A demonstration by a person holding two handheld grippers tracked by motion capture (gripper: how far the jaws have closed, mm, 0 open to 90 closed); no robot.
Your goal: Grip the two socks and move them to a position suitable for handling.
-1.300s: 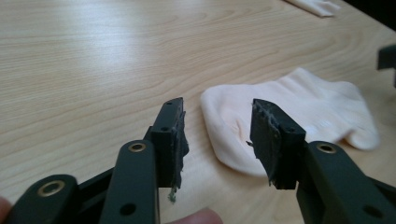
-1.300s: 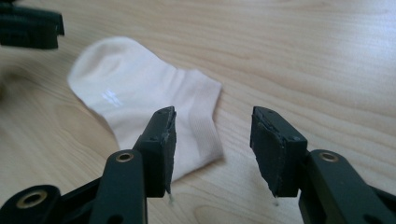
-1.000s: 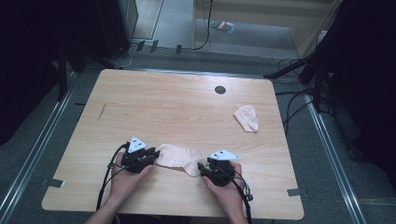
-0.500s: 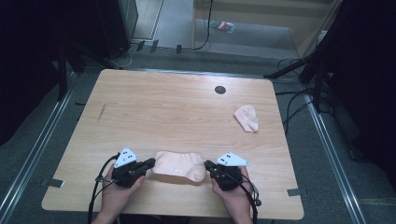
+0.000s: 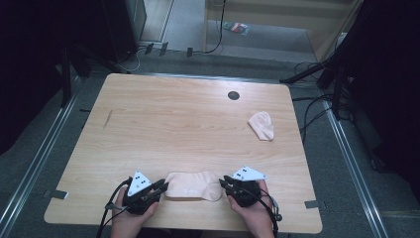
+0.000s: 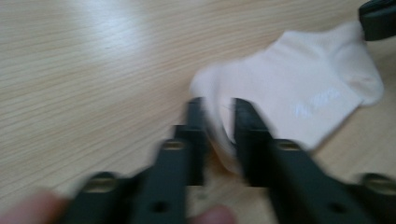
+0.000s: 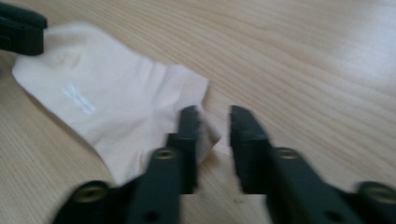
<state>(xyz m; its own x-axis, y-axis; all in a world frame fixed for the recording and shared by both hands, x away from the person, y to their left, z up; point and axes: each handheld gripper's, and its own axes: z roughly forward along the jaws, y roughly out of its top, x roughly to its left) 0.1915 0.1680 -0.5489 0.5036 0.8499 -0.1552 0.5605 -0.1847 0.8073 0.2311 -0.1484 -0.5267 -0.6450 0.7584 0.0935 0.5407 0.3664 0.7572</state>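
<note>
- Your left tool has its jaws parted by a narrow gap, and the rounded edge of the flat sock sits between them; the blur hides whether they press the cloth.
- Your right tool is the same: jaws slightly apart, a corner of the sock's other end just inside the gap, contact unclear.
- In the high view, your left tool and right tool sit at opposite ends of the sock, which lies between them.
- The sock is pale peach, short, spread flat on the counter, with a small white mark near its middle and a rounded heel bulge toward the right tool.
- It lies close to the counter's near edge, between your hands.
- A second sock of the same colour lies crumpled well beyond the flat one, toward the far right.
- A dark round hole sits farther back still, near the far edge.
- Only bare wood lies between the two socks.
</note>
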